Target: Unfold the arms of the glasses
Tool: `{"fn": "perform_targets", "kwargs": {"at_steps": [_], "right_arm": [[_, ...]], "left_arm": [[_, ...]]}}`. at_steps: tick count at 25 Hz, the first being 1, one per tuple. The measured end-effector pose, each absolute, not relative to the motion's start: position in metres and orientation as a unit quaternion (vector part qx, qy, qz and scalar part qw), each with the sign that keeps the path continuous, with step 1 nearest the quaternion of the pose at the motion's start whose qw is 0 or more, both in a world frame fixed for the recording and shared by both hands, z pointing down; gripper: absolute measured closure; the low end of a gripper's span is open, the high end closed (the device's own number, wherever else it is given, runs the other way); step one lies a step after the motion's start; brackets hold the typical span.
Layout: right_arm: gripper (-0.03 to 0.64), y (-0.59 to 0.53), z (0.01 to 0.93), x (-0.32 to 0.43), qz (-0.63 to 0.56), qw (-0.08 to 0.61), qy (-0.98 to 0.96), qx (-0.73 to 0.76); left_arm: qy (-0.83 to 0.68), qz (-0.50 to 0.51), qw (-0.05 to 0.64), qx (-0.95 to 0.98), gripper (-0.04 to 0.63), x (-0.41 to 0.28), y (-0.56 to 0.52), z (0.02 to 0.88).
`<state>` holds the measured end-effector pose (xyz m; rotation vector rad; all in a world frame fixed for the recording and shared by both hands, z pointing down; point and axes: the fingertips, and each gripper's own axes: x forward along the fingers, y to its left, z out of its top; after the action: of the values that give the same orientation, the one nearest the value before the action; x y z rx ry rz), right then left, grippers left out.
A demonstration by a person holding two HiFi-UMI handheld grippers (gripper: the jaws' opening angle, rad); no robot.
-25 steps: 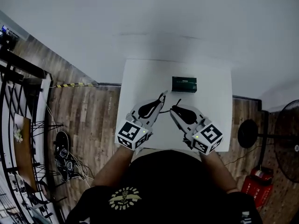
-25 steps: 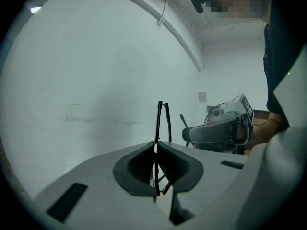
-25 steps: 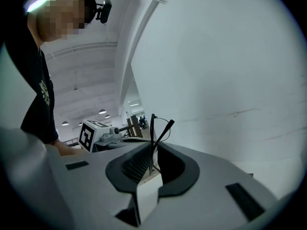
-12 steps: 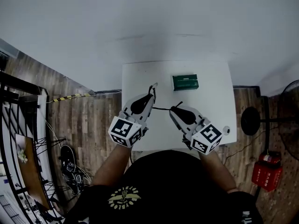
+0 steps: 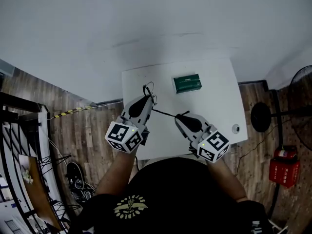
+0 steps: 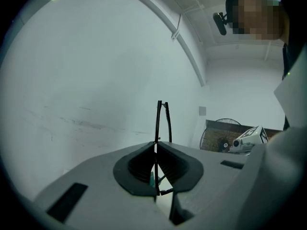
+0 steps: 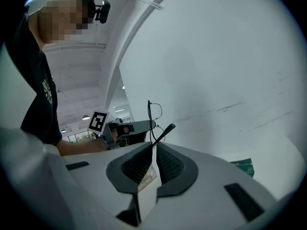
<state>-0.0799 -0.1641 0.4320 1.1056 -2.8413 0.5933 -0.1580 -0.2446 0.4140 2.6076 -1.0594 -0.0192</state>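
Thin black wire glasses (image 5: 148,88) hang above the white table (image 5: 219,106), held between both grippers. My left gripper (image 5: 148,101) is shut on the frame, which rises upright from its pads in the left gripper view as the glasses (image 6: 163,119). One arm of the glasses (image 5: 165,113) stretches out sideways to my right gripper (image 5: 180,116). That gripper's jaws have just been closing and are shut on the arm near its end; the arm's tip (image 7: 169,127) sticks out past the pads. The other arm is too thin to make out.
A green box (image 5: 186,83) lies at the table's far side, also seen as the green box (image 7: 242,166) in the right gripper view. A small round object (image 5: 236,128) sits near the table's right edge. A fan (image 5: 302,96) and a red object (image 5: 282,172) stand on the wooden floor.
The left gripper has carried the frame away to the left and farther up the table. The glasses' arm has swung out and now spans the wider gap between the grippers.
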Motion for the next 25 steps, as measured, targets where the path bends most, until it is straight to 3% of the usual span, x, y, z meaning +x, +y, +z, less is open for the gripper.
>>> {"fn": "perform_targets", "kwargs": {"at_steps": [12, 23, 25], "right_arm": [[0.595, -0.144, 0.428, -0.067, 0.180, 0.023, -0.915, 0.361], [0.610, -0.138, 0.435, -0.043, 0.178, 0.048, -0.925, 0.332], [0.560, -0.142, 0.438, -0.028, 0.179, 0.059, -0.922, 0.338]], "left_arm": [[-0.368, -0.059, 0.183, 0.910, 0.574, -0.155, -0.239, 0.390], [-0.420, -0.050, 0.149, 0.894, 0.574, -0.152, -0.229, 0.381], [-0.430, -0.036, 0.137, 0.891, 0.574, -0.146, -0.227, 0.384]]}}
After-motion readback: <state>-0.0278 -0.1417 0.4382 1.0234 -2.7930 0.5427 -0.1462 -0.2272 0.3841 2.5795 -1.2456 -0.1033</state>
